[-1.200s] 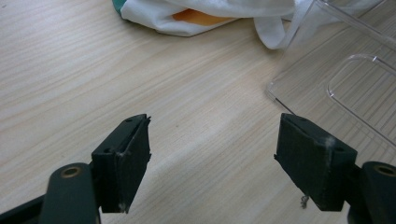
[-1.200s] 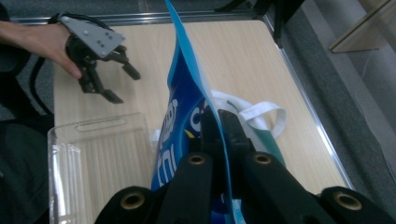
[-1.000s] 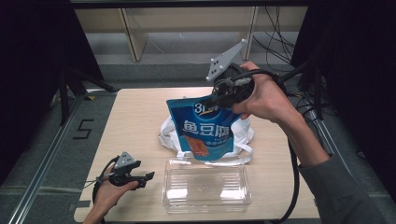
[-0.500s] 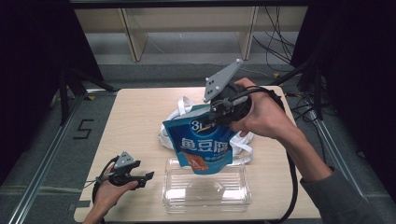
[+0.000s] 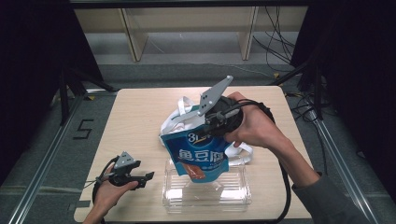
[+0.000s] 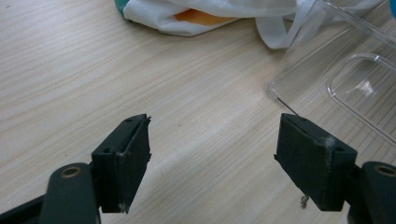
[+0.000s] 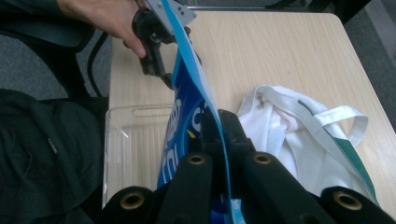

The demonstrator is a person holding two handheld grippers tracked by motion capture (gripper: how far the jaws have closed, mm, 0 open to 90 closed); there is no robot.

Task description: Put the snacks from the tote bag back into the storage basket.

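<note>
A blue snack pouch (image 5: 200, 157) with white lettering hangs in the air over the clear plastic tray (image 5: 233, 196). My right gripper (image 5: 215, 126) is shut on its top edge; in the right gripper view the pouch (image 7: 187, 107) runs edge-on between the two closed jaws (image 7: 220, 122). My left gripper (image 5: 145, 176) rests low at the table's front left, open, with bare wood between its fingers (image 6: 128, 156). A corner of the tray (image 6: 336, 70) lies just ahead of it to the right.
A white cloth bag (image 5: 184, 116) with a green stripe and loose handles lies crumpled on the wooden table (image 5: 135, 116) behind the pouch. It shows beside the pouch as a white bag (image 7: 299, 135) and ahead of the left gripper (image 6: 205, 14).
My right gripper has carried the pouch forward and down, from above the bag to over the tray, tilting it. The left gripper has stayed put.
</note>
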